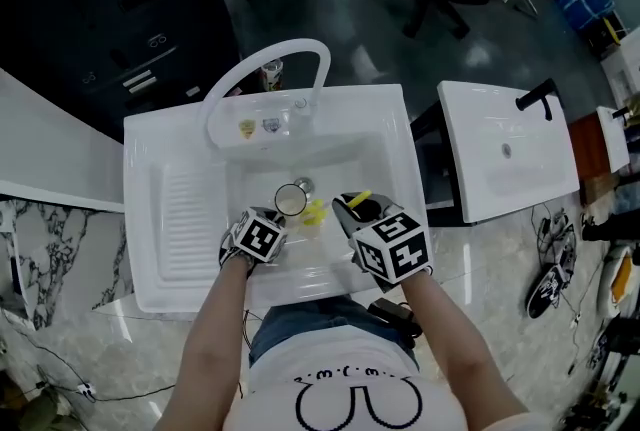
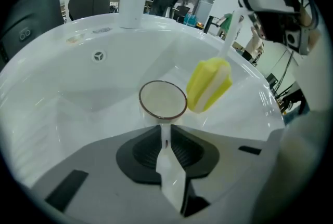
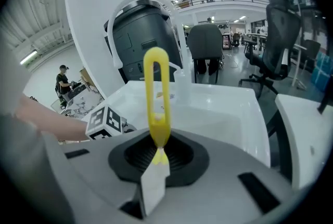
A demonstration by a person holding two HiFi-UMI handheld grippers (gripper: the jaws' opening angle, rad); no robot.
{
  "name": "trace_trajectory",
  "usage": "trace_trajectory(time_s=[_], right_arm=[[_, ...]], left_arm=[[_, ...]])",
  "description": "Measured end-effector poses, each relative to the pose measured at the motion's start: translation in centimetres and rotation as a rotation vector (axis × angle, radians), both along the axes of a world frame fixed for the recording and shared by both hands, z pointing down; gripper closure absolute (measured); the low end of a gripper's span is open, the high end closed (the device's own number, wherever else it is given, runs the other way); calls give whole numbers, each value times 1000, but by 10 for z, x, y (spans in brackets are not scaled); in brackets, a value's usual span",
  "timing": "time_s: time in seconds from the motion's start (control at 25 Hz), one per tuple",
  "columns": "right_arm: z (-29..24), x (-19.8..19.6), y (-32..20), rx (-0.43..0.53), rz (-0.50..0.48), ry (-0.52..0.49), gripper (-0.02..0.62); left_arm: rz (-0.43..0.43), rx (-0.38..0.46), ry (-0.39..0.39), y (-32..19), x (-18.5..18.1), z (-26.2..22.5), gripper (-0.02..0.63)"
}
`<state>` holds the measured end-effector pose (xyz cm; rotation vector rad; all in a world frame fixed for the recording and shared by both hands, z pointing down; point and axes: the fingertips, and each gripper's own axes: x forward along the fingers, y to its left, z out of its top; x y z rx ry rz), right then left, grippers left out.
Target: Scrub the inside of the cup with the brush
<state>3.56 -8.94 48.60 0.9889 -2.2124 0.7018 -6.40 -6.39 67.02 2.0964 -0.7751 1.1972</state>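
- Held both forearms [image 1: 212, 344] in from the bottom edge of the head view, over the front of the sink [image 1: 160, 249], likely to keep the work above the basin.
- Clamped the left gripper [image 2: 165, 139] almost shut on a thin pale part of the cup [image 2: 163, 99], just below its rim. Held the cup at frame centre with its mouth tipped back toward the jaws, apparently to leave the opening free.
- Pinched the right gripper [image 3: 157, 154] closed on the yellow handle of the brush [image 3: 158, 132], loop end pointing up the middle of the frame.
- Held the yellow-and-white brush head [image 2: 209, 85] just right of the cup's rim and outside the cup. Judged the scrubbing not yet under way.
- Worked below the arched tap [image 1: 268, 61], farther up the frame, presumably so drips stayed in the basin.
- Could not tell handle from wall in the left grip, nor whether the brush head touched the rim.
- Saw neither cup nor brush head in the right gripper view.
- Lost both sets of jaws under the marker cubes [image 1: 393, 246] in the head view.
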Motion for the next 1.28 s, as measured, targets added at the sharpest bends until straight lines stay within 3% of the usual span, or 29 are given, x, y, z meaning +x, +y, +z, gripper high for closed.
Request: trace_trajectory(time_s=[0.36, 0.52, 0.84, 1.0, 1.28], right_arm=[[-1, -2, -3, 60, -16, 10, 551], [12, -1, 0, 43, -52, 67, 549], [55, -22, 4, 63, -66, 55, 551], [61, -19, -5, 70, -37, 59, 551], [17, 6, -33, 169, 63, 8, 551]], left_arm=[[-4, 3, -7, 1, -1, 0, 538], [-3, 7, -9, 0, -1, 1, 538], [-2, 12, -11, 1, -1, 0, 538], [2, 12, -13, 1, -1, 1, 538], [16, 16, -25, 3, -1, 1, 538]])
